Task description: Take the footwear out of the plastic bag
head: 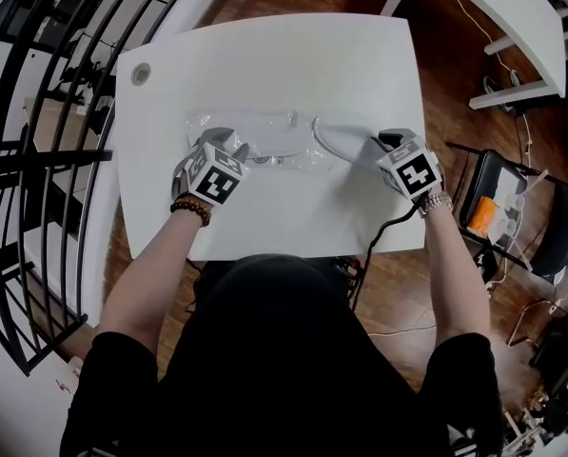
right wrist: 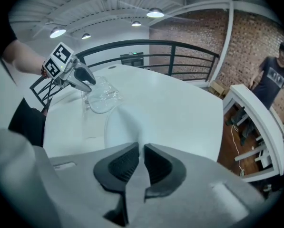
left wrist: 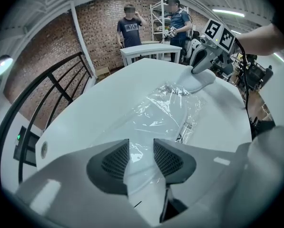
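A clear plastic bag (head: 264, 141) lies across the white table (head: 264, 55) with white footwear (head: 339, 143) coming out of its right end. My left gripper (head: 230, 147) is shut on the bag's left end; in the left gripper view crinkled film (left wrist: 165, 108) fills the gap between its pads (left wrist: 115, 163). My right gripper (head: 383, 142) is shut on the footwear's edge; in the right gripper view the white upper (right wrist: 125, 125) runs into its nearly closed jaws. That view also has the left gripper (right wrist: 87, 87) holding the bag (right wrist: 101, 99). The left gripper view has the right gripper (left wrist: 196, 70) on the footwear (left wrist: 201, 80).
A black curved railing (head: 36, 160) runs along the table's left side. A black folding chair (head: 512, 208) stands to the right, and another white table (head: 512, 17) at the upper right. Two persons (left wrist: 130, 27) stand by a far table. A round grommet (head: 141, 73) sits in the table's corner.
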A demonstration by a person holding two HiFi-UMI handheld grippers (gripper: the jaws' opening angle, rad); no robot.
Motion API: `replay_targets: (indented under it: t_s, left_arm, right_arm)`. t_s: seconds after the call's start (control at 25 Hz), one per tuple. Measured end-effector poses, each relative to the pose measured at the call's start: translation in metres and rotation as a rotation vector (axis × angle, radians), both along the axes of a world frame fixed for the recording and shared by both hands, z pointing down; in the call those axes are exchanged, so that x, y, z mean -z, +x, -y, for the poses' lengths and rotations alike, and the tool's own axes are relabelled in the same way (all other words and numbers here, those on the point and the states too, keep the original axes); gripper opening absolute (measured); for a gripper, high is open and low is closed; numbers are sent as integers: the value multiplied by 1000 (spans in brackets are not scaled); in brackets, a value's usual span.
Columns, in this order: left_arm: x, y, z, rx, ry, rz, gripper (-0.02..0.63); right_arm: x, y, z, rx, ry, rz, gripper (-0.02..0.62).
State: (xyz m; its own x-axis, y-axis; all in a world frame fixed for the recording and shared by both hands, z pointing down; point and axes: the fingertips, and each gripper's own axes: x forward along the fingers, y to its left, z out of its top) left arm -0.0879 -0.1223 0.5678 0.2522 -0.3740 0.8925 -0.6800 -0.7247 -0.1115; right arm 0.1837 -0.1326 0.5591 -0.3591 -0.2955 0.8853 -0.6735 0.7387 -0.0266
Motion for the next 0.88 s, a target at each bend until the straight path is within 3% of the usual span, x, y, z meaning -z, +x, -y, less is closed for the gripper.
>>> replay_targets:
  t_s: [0.44, 0.72, 0.8, 0.88]
  left_arm:
    - [-1, -2, 0, 12, 1, -2, 175]
    - [1, -3, 0, 17, 4, 2, 170]
    - [2, -4, -1, 16, 9, -1, 169]
    - [4, -3, -1, 14, 14, -5, 166]
  right_arm:
    - [-9, 66, 5, -346, -16, -65, 26]
    - [-11, 82, 12, -439, -16, -80, 31]
    - [-11, 81, 11, -438, -14, -76, 56]
    - [-8, 81, 12, -434, -2, -72, 125]
